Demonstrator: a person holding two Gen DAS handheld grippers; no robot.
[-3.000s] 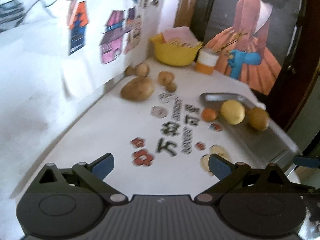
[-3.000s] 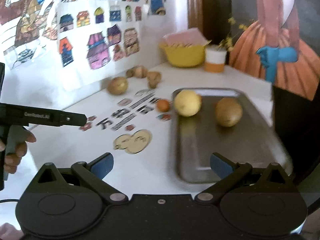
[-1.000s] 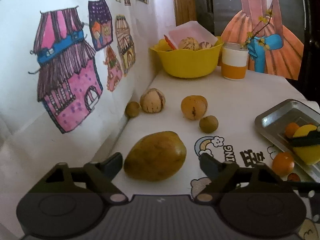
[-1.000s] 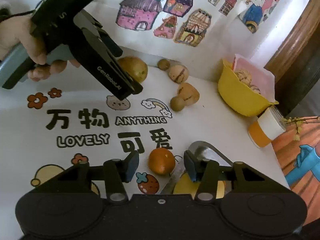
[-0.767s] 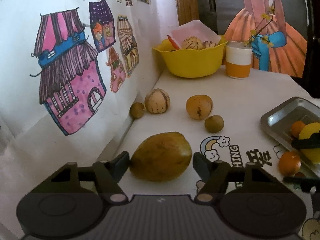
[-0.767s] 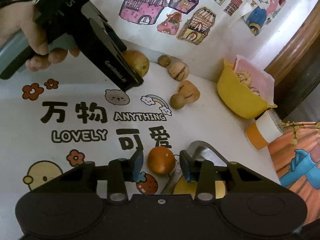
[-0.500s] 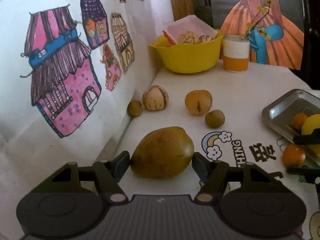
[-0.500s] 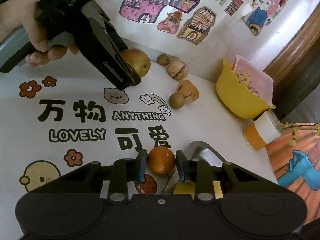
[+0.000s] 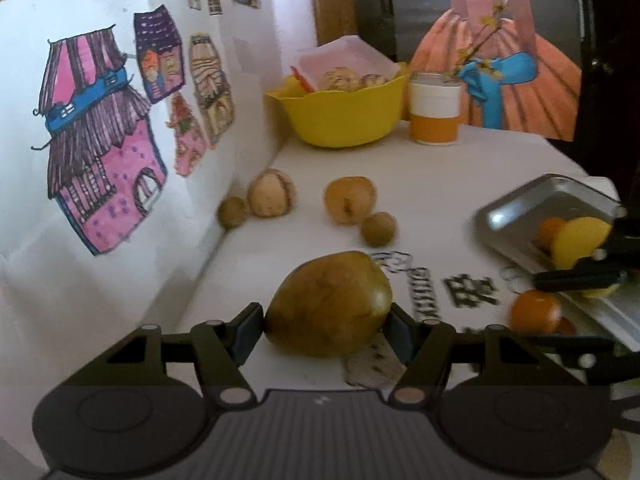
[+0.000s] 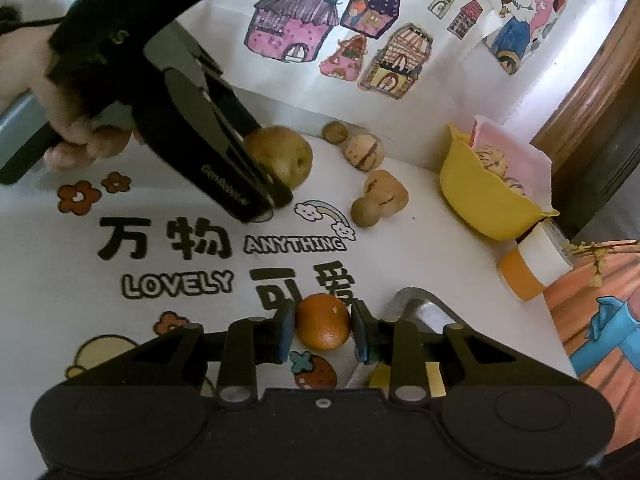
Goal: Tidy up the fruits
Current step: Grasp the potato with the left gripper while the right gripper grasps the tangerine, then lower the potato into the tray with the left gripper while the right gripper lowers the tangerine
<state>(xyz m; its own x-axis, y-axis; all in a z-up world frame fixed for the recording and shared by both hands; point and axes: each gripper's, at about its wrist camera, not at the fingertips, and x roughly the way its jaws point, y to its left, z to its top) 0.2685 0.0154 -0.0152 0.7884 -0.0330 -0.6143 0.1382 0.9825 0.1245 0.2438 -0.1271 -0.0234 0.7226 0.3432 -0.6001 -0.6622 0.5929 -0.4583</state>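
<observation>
Both grippers had a fruit between the fingers. Left gripper [image 9: 326, 330] was clamped on the big brown-green fruit [image 9: 328, 304], pads touching both flanks, long axis running crosswise between the fingers; fruit sat near the wall on the table [image 9: 440, 168], lift not clear. Right gripper [image 10: 322, 336] was closed around the small orange [image 10: 323, 321], fingers at or just off its sides, orange resting on the printed tablecloth [image 10: 80, 248] just beside the metal tray [image 10: 420, 304]. Tray lay right of the orange, so likely a short move for the right hand; left fruit was well apart from it. Tray already held a yellow fruit [image 9: 580, 240]. Four smaller brown fruits loose by the wall, yellow bowl [image 10: 484, 200] and cup [image 10: 532, 268] behind. Drawings on the wall.
</observation>
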